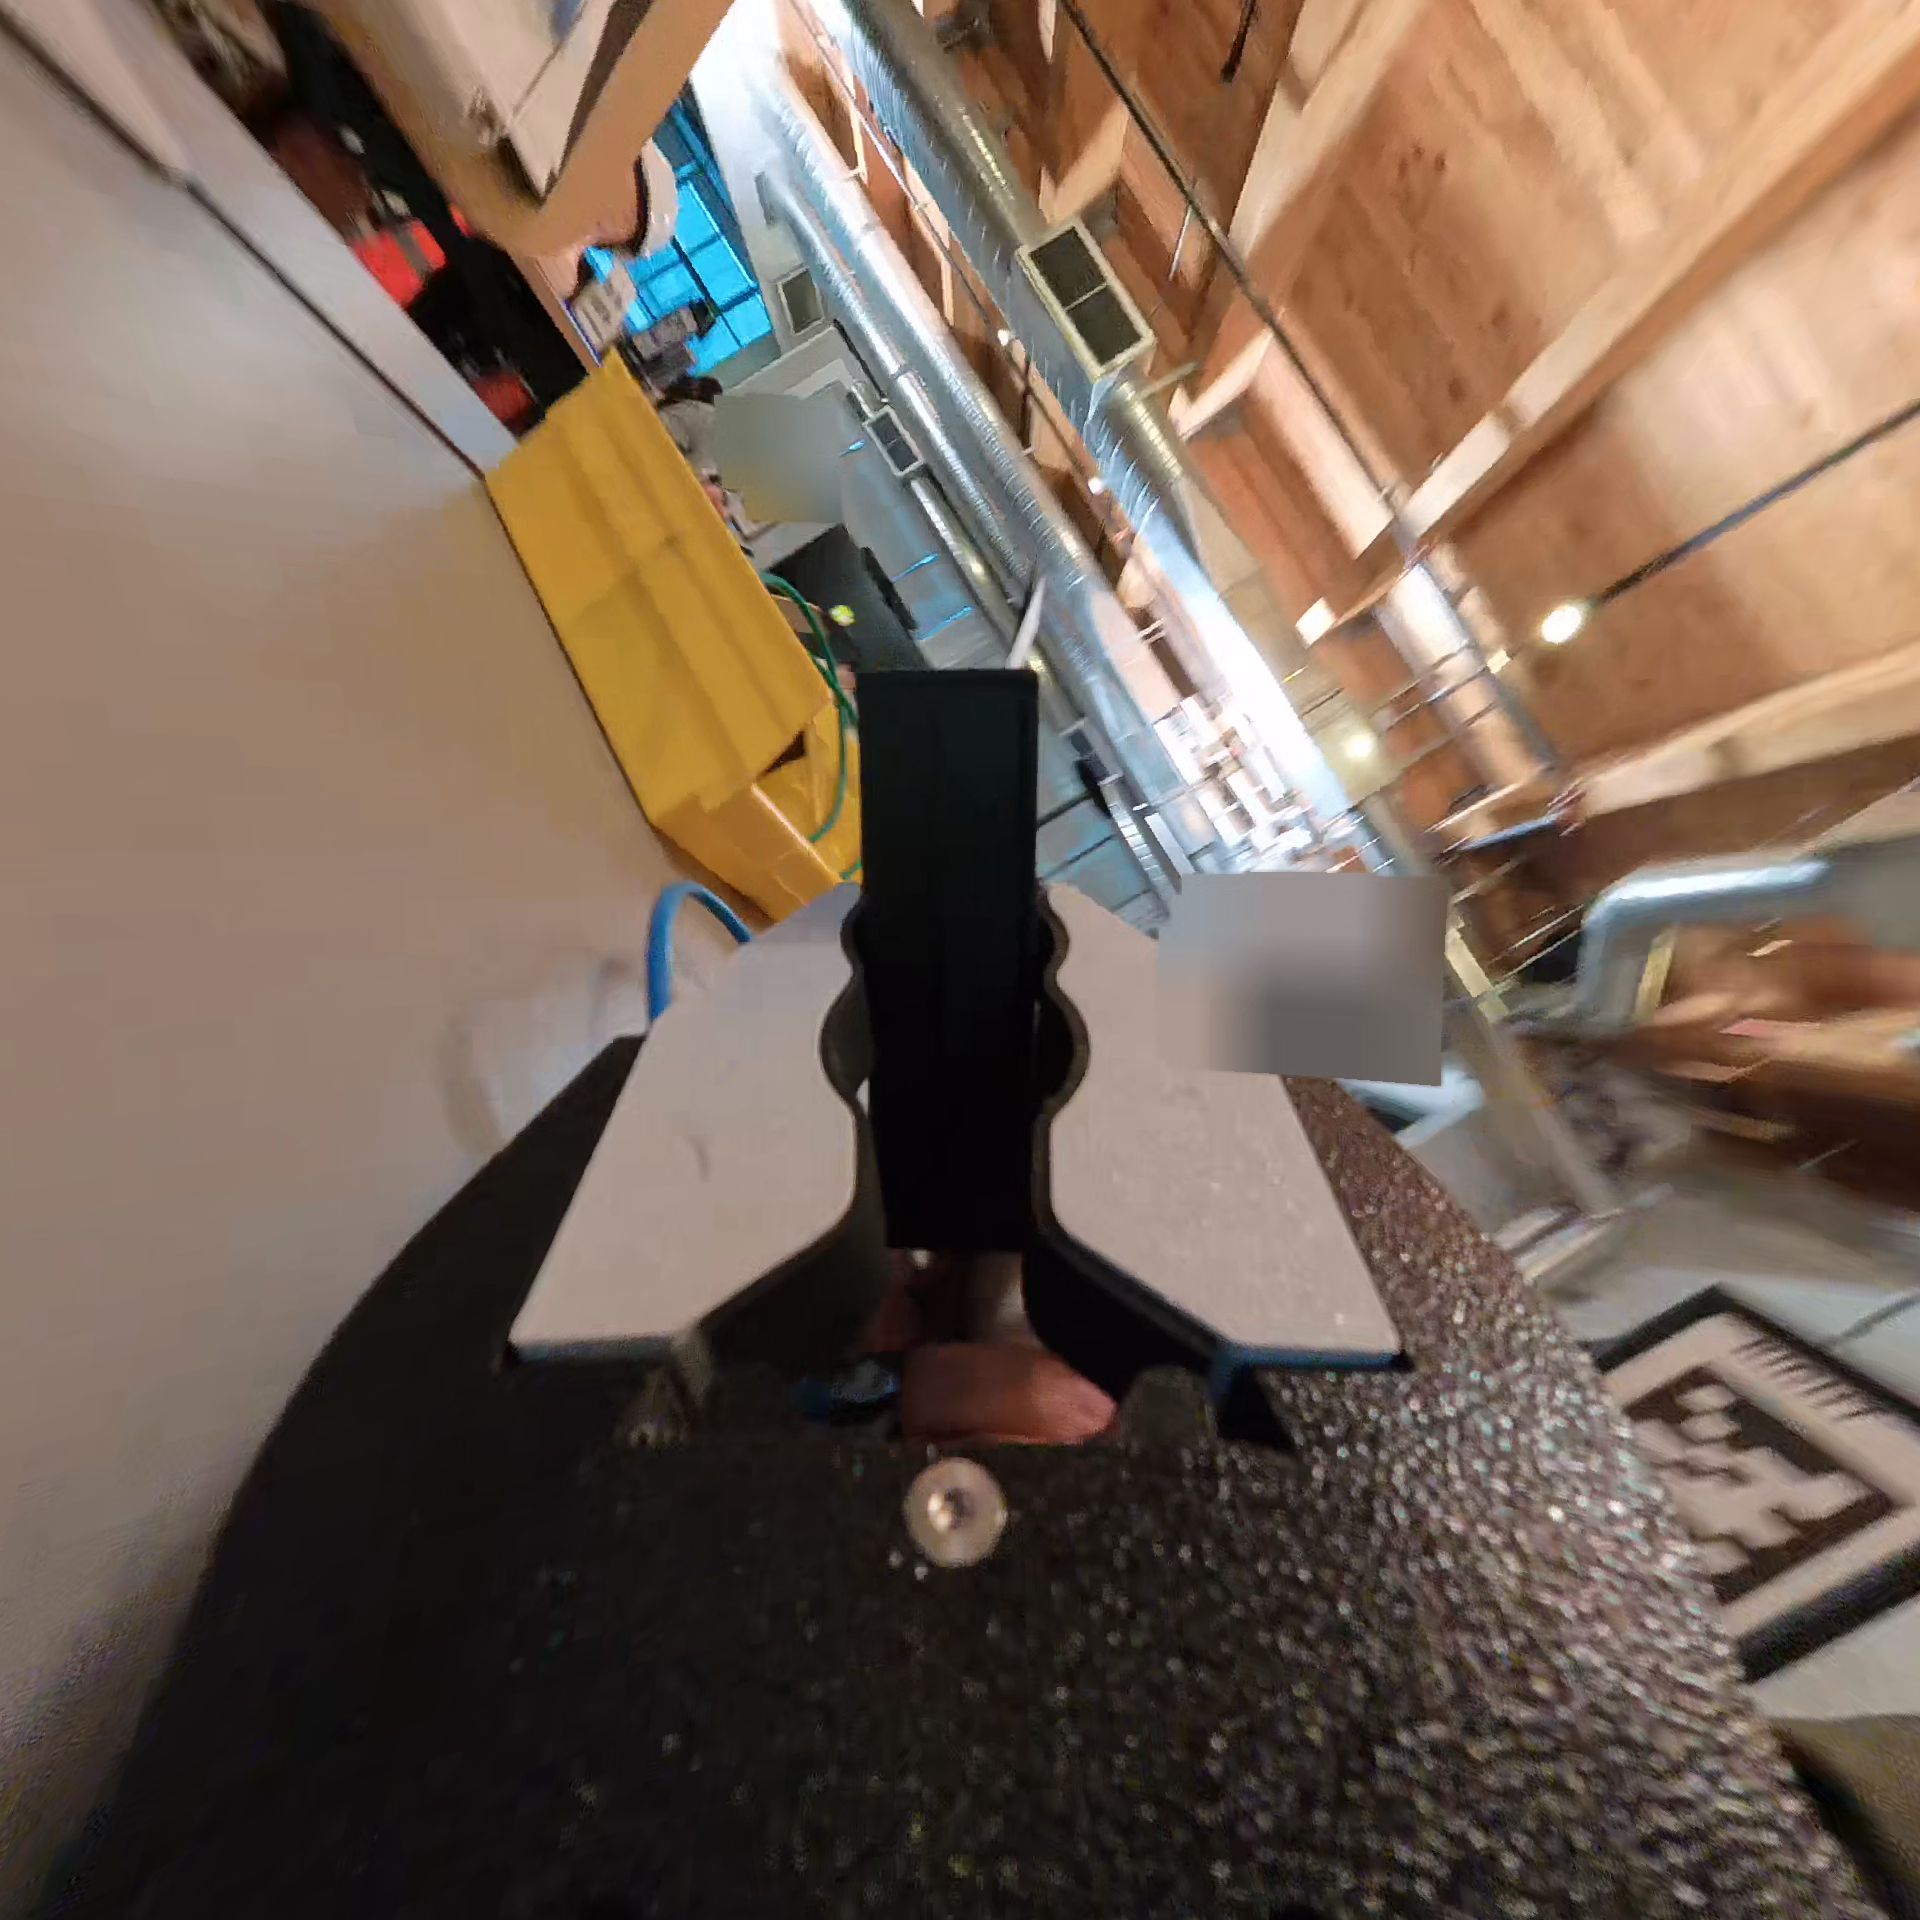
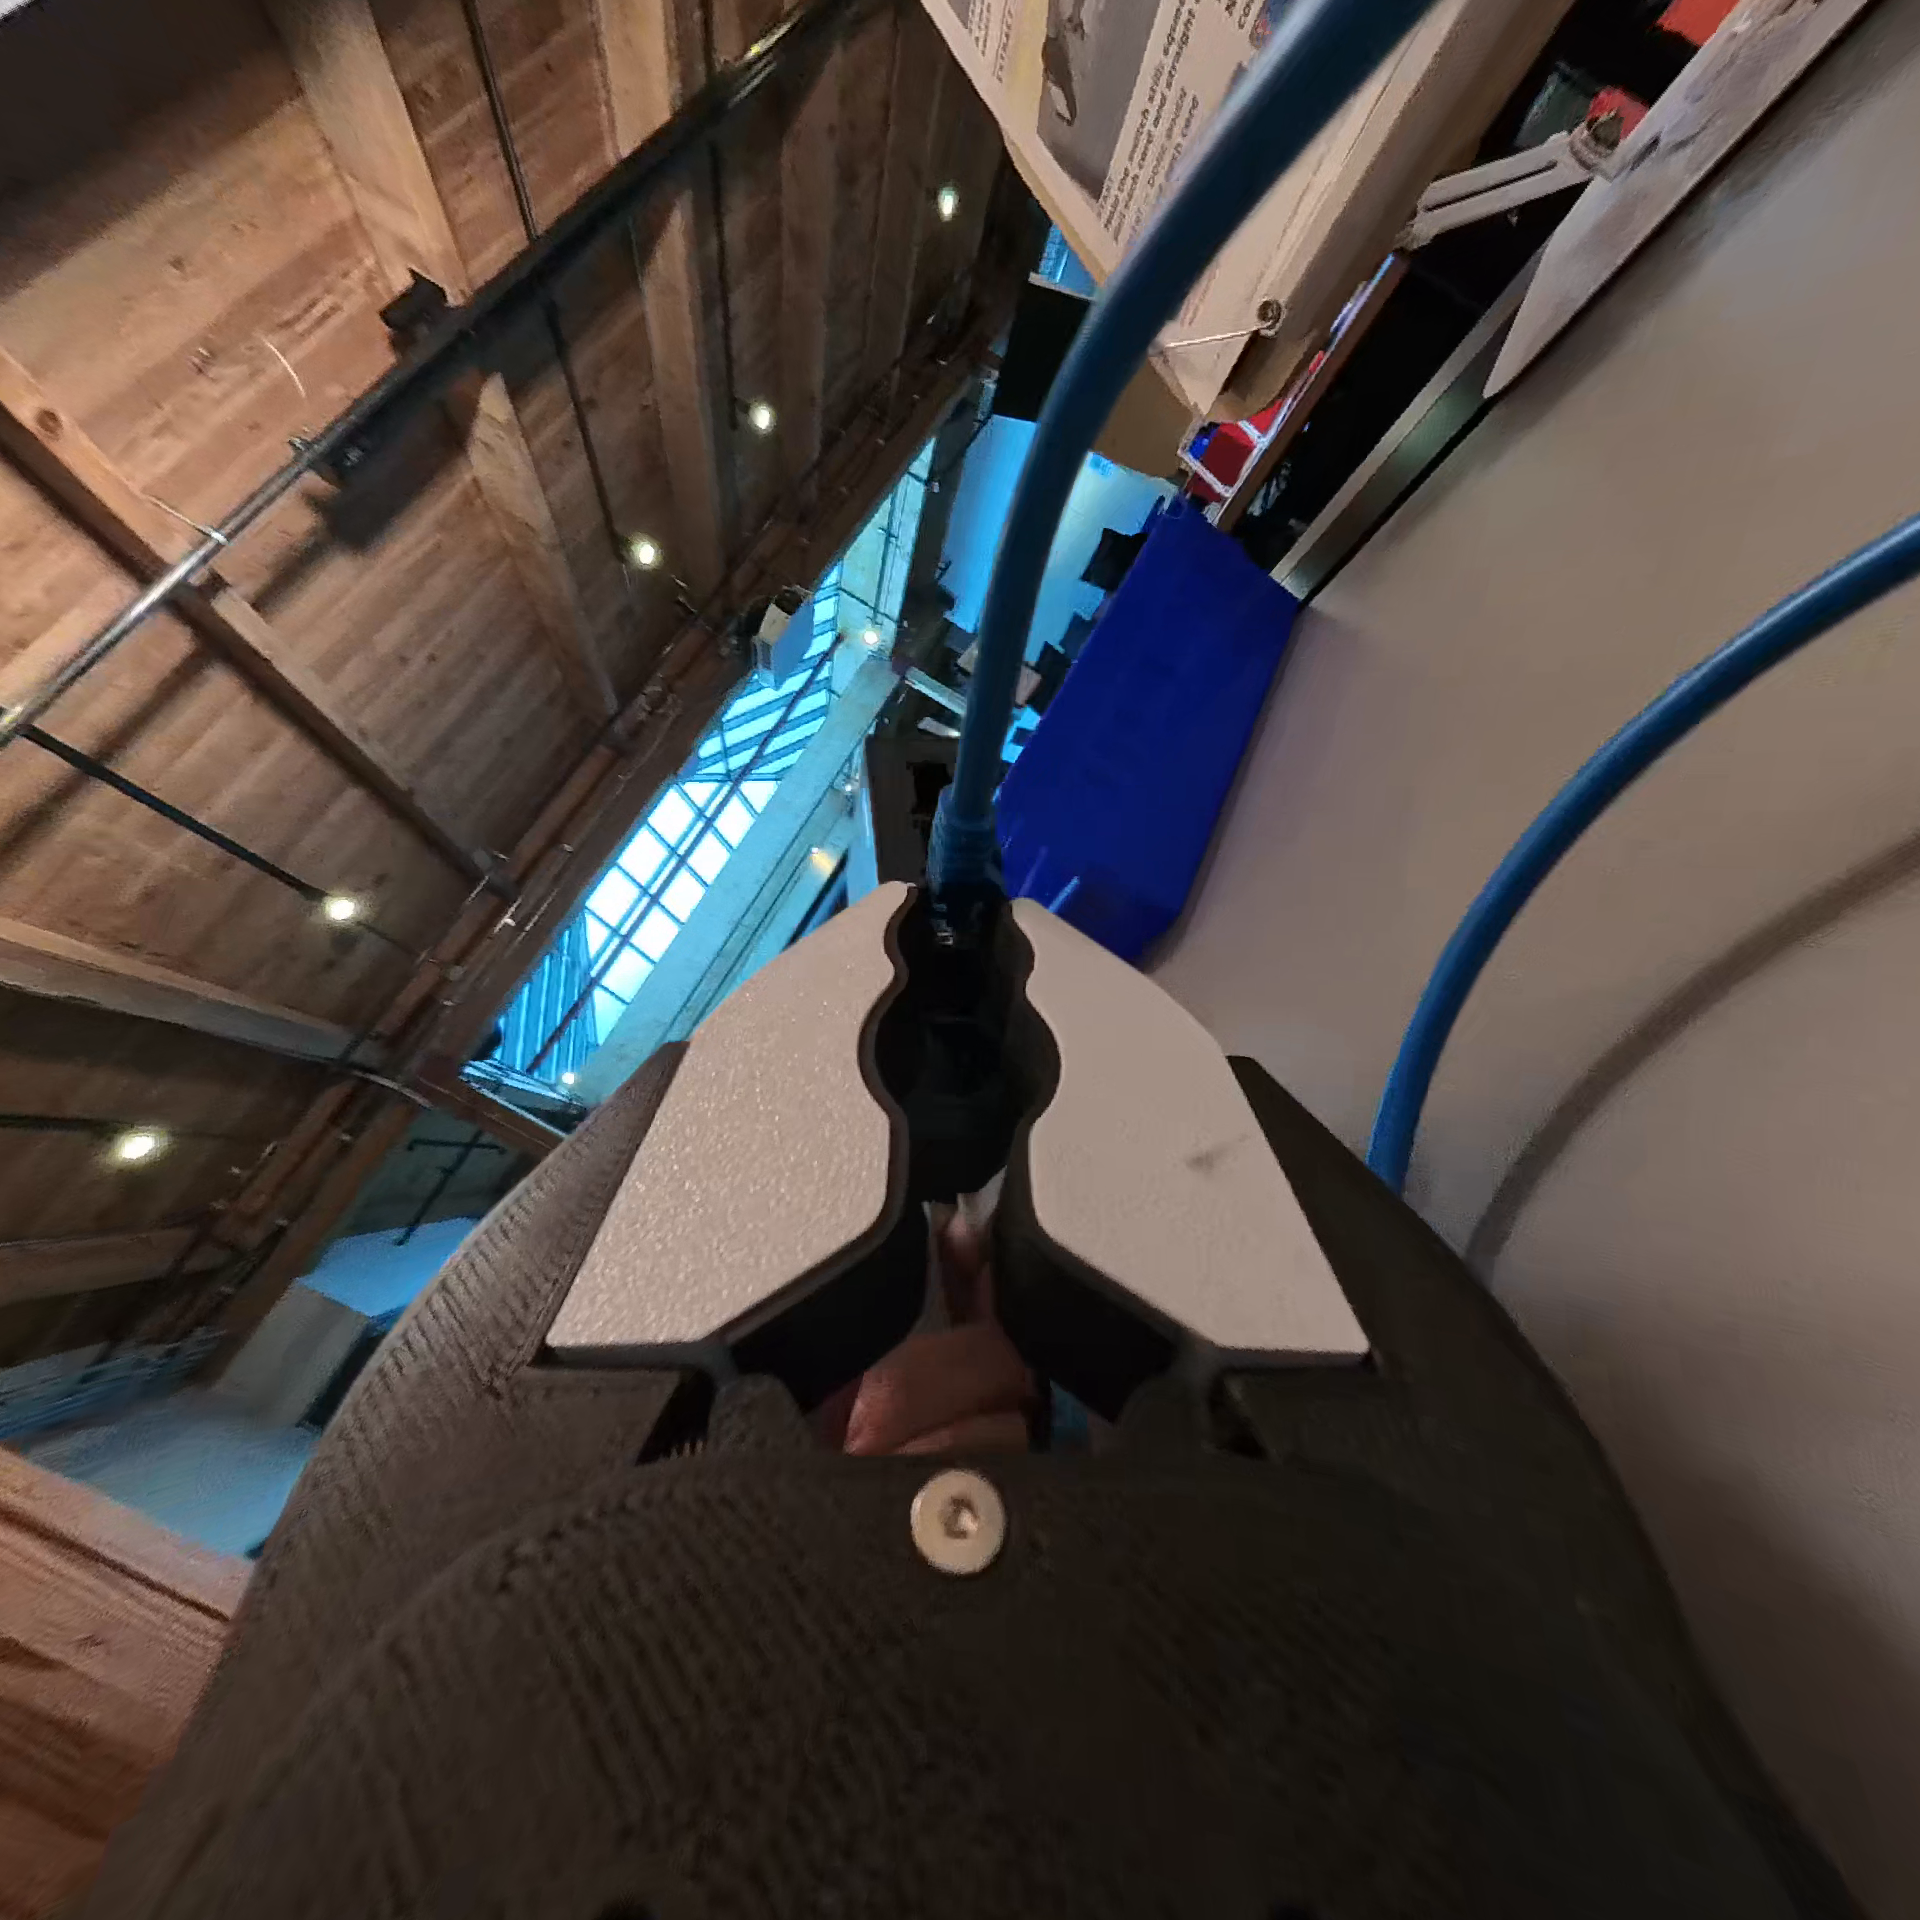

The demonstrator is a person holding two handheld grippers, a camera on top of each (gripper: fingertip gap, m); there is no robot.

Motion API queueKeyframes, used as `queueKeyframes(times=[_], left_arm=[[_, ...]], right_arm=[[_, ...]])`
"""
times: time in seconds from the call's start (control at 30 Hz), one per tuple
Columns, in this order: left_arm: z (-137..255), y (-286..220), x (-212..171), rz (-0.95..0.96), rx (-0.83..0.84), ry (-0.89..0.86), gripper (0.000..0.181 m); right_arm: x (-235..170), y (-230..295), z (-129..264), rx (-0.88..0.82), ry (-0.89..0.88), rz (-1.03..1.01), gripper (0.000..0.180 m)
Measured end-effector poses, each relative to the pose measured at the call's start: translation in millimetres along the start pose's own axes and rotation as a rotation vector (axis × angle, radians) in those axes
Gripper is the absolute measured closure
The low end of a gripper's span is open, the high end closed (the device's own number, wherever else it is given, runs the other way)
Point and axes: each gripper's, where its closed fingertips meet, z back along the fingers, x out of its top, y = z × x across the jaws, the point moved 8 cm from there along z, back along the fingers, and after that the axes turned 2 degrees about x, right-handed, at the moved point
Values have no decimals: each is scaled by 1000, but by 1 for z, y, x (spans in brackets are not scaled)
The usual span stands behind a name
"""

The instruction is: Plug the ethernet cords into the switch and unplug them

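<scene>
My left gripper (image 1: 951, 920) is shut on a black flat switch (image 1: 948, 821), seen edge-on, which sticks out past the fingertips and is held up off the white table (image 1: 260, 727). My right gripper (image 2: 961, 906) is shut on the plug end of a blue ethernet cord (image 2: 992, 644). The cord rises from the jaws and arcs up to the right. Another stretch of blue cord (image 2: 1538, 862) loops over the table on the right. A short loop of blue cord (image 1: 665, 935) also shows left of the left gripper. The switch's ports are hidden.
A yellow bin (image 1: 665, 644) with a green cord (image 1: 826, 665) stands at the table's far edge in the left wrist view. A blue bin (image 2: 1132, 748) stands on the table (image 2: 1610, 1143) beyond the right gripper. Both views tilt up to a wooden ceiling and metal ducts (image 1: 935, 436).
</scene>
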Motion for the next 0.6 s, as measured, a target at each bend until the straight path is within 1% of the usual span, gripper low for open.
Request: queueKeyframes(times=[0.07, 0.13, 0.17, 0.27, 0.3, 0.33, 0.4, 0.43, 0.47, 0.53, 0.6], left_arm=[[1, -4, 3, -86, 5, -10, 154], [2, -5, 6, -75, -12, -18, 154], [3, -3, 6, -26, -21, -18, 154], [3, 5, 3, 198, -71, -18, 153], [3, 7, 2, 201, -70, -22, 154], [4, 7, 2, 161, -59, -37, 154], [13, 7, 14, 50, 8, -107, 154], [18, 6, 22, 31, -7, -122, 154], [20, 2, 28, 56, -59, -139, 154], [20, -8, 32, 76, -100, -186, 154], [17, -14, 31, 22, -84, -132, 154]], right_arm=[[-1, 1, -1, 30, -4, -18, 170], [-2, 4, -3, 41, -4, -15, 171], [-2, 4, -4, 30, 4, 1, 171], [-3, 3, -2, 4, 0, 32, 172], [-3, 1, -1, 2, 10, 33, 171], [-2, 1, 1, -3, -9, 19, 171], [13, 0, 12, 12, -93, 12, 172], [20, -3, 17, -27, -82, 39, 172], [22, -4, 19, -42, -49, 80, 172], [24, 0, 21, -26, -13, 159, 171], [34, 6, 21, -48, 34, 241, 171]])
